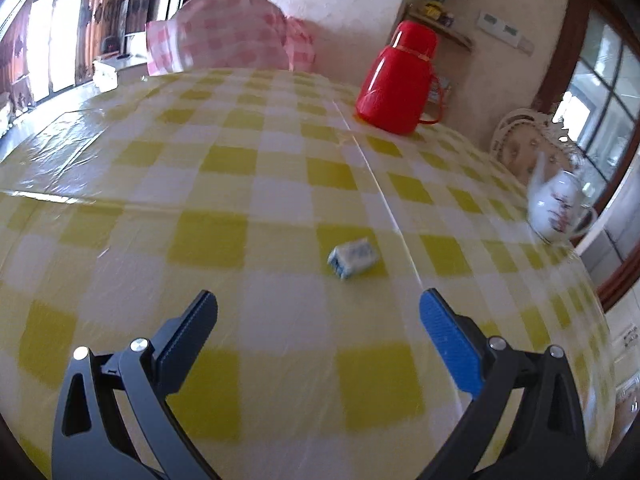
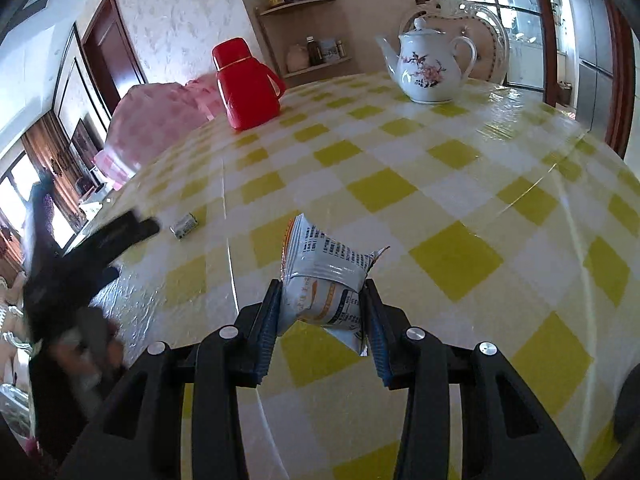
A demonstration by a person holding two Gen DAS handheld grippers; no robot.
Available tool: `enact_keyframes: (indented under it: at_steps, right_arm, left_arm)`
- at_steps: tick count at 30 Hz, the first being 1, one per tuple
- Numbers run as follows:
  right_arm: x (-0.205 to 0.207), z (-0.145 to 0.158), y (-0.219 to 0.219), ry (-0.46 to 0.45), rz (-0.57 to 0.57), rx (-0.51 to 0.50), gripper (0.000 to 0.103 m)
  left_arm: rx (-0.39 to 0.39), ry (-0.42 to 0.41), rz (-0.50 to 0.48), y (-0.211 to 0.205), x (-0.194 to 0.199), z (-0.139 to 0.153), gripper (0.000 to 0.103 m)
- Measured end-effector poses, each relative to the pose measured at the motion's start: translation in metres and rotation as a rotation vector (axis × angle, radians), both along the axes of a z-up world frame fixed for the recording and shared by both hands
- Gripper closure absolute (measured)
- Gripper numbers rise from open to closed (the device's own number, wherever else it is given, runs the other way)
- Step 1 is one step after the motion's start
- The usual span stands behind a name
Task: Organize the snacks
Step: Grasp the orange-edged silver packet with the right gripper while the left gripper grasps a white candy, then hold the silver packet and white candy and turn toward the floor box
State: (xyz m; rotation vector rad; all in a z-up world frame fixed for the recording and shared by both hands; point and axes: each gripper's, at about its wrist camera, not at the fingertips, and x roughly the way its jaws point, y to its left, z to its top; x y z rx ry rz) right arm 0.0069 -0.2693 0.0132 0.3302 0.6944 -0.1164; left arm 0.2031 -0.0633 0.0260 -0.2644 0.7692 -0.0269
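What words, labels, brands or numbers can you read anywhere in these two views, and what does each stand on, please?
None can be read.
Snack packet held in the right gripper: rows of dark print, too small to read.
Small blue-and-white wrapped snack on the checked tablecloth: markings blurred.
Jars on the wall shelf: labels too small.
Teapot: flowers only, no text.

Red thermos jug [image 2: 245, 85] standing upright on yellow-and-white checked tablecloth [image 2: 460, 184], handle on its right in right wrist view. Pink checked cloth bundle [image 2: 160, 120] just left of jug, at table edge. White teapot with pink blossom pattern [image 2: 430, 66] well right of jug, also upright on cloth. Ornate white chair back [image 2: 476, 20] behind teapot. Corner shelves with jars and bottles [image 2: 316, 54] on wall behind jug.
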Motion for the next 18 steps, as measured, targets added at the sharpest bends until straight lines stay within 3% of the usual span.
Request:
enact_keyframes:
  at_steps: [4, 9, 11, 12, 13, 16, 18]
  right_arm:
    - [0.003, 0.001, 0.003, 0.009, 0.019, 0.011, 0.062]
    - [0.001, 0.005, 0.005, -0.002, 0.031, 0.005, 0.062]
    - [0.002, 0.003, 0.004, 0.005, 0.029, 0.016, 0.062]
    - [0.002, 0.003, 0.004, 0.008, 0.029, 0.019, 0.062]
    - [0.003, 0.002, 0.004, 0.012, 0.029, 0.021, 0.062]
    - [0.003, 0.0, 0.005, 0.018, 0.03, 0.011, 0.062]
    - [0.003, -0.003, 0.004, 0.024, 0.031, 0.01, 0.062]
  left_arm:
    - [-0.046, 0.057, 0.056, -0.012, 0.035, -0.003, 0.002]
    - [0.029, 0.123, 0.086, -0.037, 0.061, -0.017, 0.007]
    - [0.082, 0.115, 0.074, -0.044, 0.066, -0.018, 0.023]
    - [0.104, 0.11, 0.055, -0.046, 0.068, -0.018, 0.048]
    - [0.115, 0.106, 0.02, -0.047, 0.068, -0.018, 0.06]
    - [0.107, 0.109, -0.064, -0.047, 0.063, -0.018, 0.065]
    - [0.022, 0.093, -0.141, -0.045, 0.055, -0.017, 0.065]
